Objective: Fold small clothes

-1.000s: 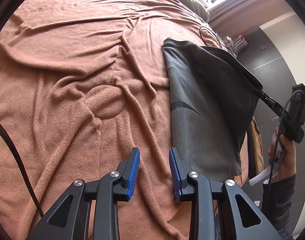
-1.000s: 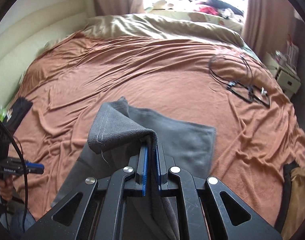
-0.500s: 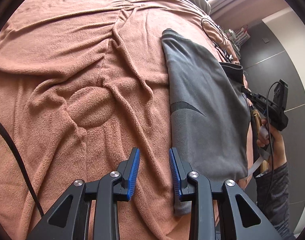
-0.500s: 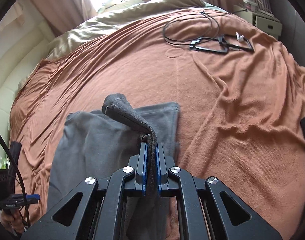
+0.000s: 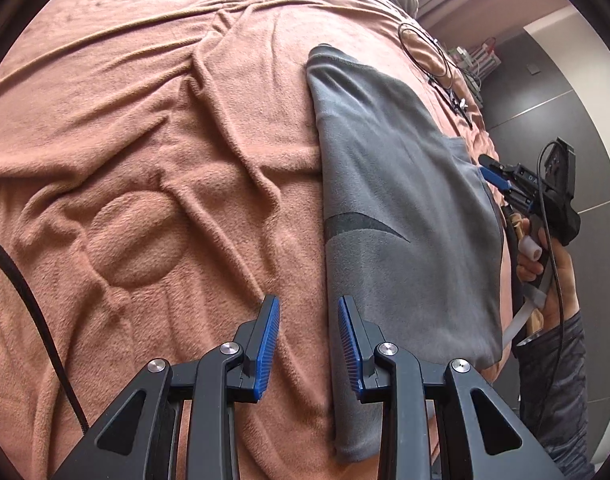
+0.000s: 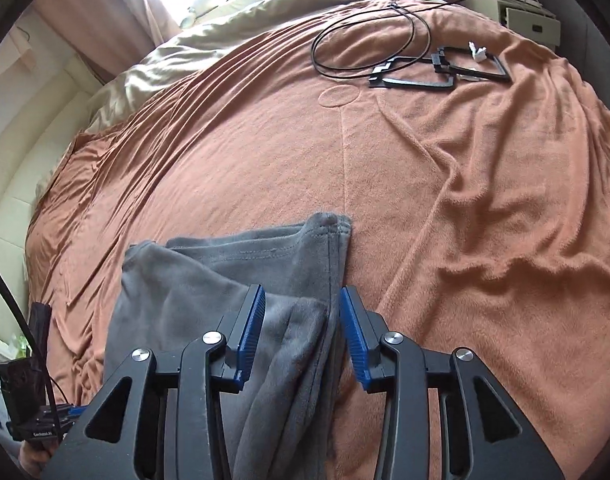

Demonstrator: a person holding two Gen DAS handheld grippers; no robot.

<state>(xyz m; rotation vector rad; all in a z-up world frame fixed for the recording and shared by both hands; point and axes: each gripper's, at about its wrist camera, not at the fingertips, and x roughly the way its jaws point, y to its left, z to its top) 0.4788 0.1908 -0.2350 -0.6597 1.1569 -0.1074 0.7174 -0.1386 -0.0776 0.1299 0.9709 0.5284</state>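
Note:
A grey fleece garment (image 5: 389,208) with a darker curved patch lies folded lengthwise on the rust-brown blanket (image 5: 145,140). In the right wrist view the garment (image 6: 225,280) lies flat, its folded corner resting ahead of the fingers. My left gripper (image 5: 308,344) is open and empty, just above the blanket beside the garment's near left edge. My right gripper (image 6: 301,328) is open, its jaws either side of the garment's right edge, gripping nothing. It shows in the left wrist view (image 5: 497,178) at the garment's right edge.
A black cable loop (image 6: 365,28) and black frame parts (image 6: 437,68) lie on the far right of the bed. A beige duvet (image 6: 241,20) lies at the head. A white bedside unit (image 6: 525,12) stands beyond the bed's right edge.
My right gripper lowered the lifted flap of the garment onto the lower layer and opened, letting it go. My left gripper stayed open and barely moved.

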